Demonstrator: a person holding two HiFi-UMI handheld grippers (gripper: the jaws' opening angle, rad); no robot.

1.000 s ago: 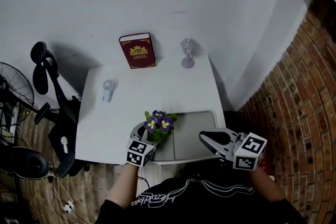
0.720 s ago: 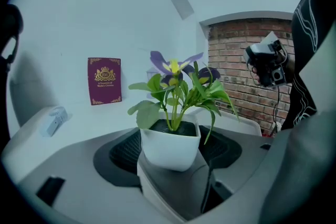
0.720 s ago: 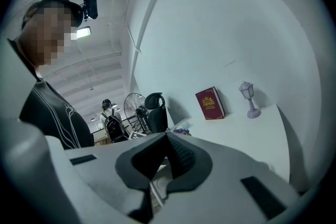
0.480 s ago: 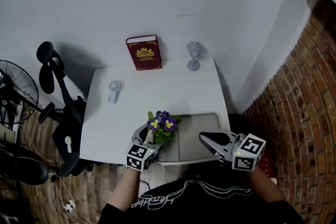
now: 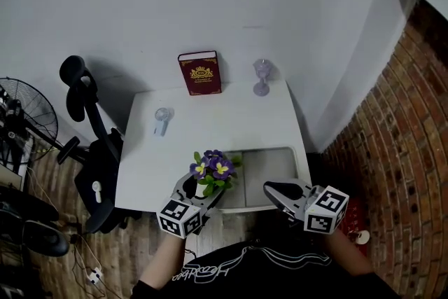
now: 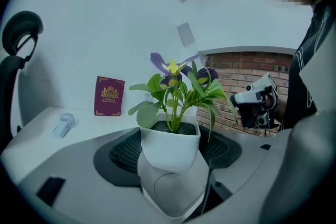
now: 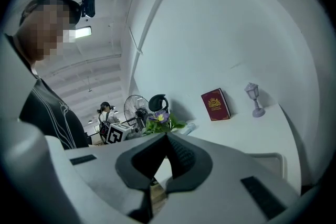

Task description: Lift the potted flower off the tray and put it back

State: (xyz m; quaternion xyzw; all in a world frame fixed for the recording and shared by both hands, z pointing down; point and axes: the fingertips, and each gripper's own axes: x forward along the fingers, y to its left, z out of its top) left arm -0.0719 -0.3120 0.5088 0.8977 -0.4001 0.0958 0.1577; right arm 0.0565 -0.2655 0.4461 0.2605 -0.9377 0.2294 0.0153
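The potted flower [image 5: 212, 167], purple and yellow blooms in a white pot [image 6: 170, 145], hangs in the air over the front of the white table [image 5: 210, 122]. My left gripper [image 5: 202, 187] is shut on the pot, one pad against each side [image 6: 170, 165]. It sits at the left end of the grey tray [image 5: 271, 163], roughly over its left rim. My right gripper [image 5: 274, 190] hovers at the tray's front right corner, shut with nothing in it [image 7: 165, 140]. In the right gripper view the flower [image 7: 157, 118] shows beyond the jaws and the tray [image 7: 269, 161] lies below right.
A dark red book [image 5: 199, 72] stands against the wall at the table's back, with a small lilac goblet-shaped lamp [image 5: 262, 77] to its right. A little hand fan [image 5: 162, 120] lies on the table's left. An office chair [image 5: 91, 150] and a floor fan [image 5: 21, 115] stand left; a brick wall [image 5: 399, 150] stands right.
My left gripper has carried the pot a little to the left relative to the tray. The right gripper has stayed where it was. The head view has shifted slightly.
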